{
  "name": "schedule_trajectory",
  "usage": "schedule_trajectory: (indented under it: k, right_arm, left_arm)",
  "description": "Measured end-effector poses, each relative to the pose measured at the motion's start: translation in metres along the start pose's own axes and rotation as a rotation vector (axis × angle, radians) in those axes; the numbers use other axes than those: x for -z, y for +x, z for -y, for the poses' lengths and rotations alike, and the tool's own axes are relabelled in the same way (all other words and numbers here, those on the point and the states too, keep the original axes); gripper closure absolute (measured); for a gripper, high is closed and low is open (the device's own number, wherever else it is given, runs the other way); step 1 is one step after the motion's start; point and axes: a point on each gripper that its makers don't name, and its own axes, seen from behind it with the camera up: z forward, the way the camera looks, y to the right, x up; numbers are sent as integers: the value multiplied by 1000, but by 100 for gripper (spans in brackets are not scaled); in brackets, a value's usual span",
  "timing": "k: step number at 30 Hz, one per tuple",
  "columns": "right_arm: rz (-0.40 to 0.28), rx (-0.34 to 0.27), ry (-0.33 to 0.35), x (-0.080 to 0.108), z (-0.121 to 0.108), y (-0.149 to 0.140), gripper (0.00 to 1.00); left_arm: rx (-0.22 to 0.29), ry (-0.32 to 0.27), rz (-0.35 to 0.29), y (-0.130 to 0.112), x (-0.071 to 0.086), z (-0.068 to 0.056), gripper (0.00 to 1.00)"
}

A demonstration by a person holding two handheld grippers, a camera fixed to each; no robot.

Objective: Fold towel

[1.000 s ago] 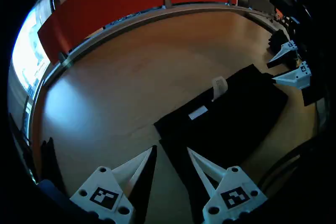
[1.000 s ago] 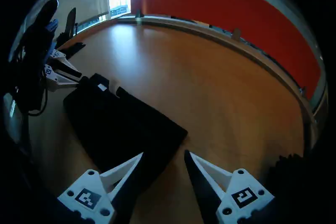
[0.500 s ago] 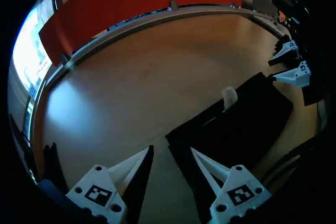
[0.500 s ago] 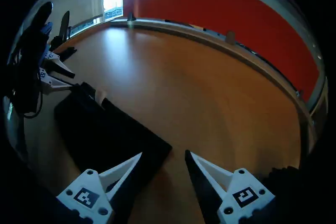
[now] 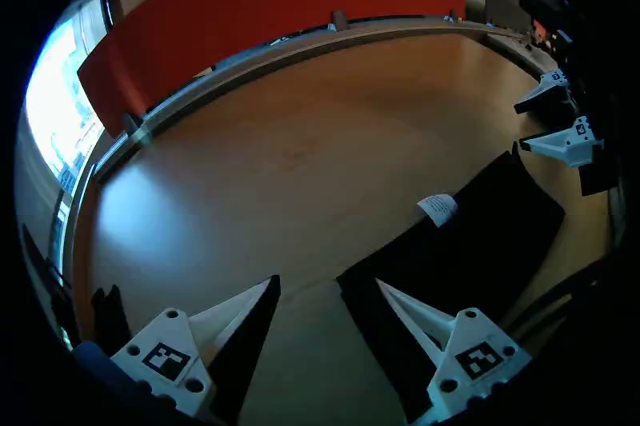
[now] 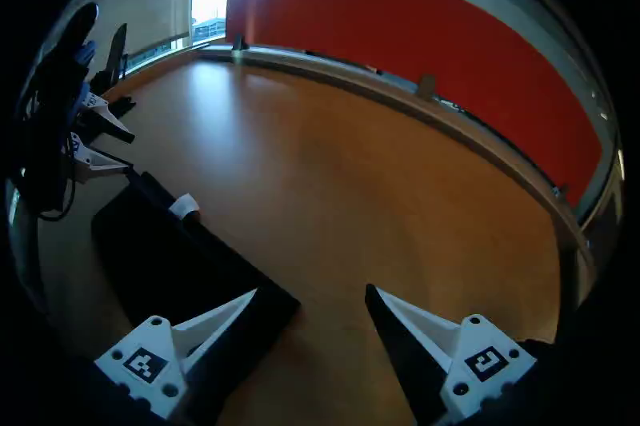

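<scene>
Our left gripper is spread wide and empty, and our right gripper is just as open, with nothing between its fingers. The black towel lies flat on the wooden table as a long dark band, and we judge it to be partly folded. A white label sticks out from its far edge.

Its long axis runs from one gripper to the other. In the left gripper view it lies to the right, with one end under our inner finger. In the right gripper view it lies to the left in the same way. We judge neither hand to be nearer, since each hovers low over its own end. We cannot tell whether a finger touches the cloth. Both grippers point across the table toward the red partition, so each would have to swing inward to take a corner.
</scene>
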Motion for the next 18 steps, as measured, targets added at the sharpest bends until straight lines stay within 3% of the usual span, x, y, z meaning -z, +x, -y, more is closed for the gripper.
schedule_trajectory:
  k: [6, 18]
  right_arm:
    - [-16, -12, -7, 7, 0, 4, 3]
    - [-35, -37, -9, 20, 5, 5, 3]
  left_arm:
    - [24, -9, -12, 0, 7, -1, 23]
    - [20, 10, -35, 5, 20, 4, 23]
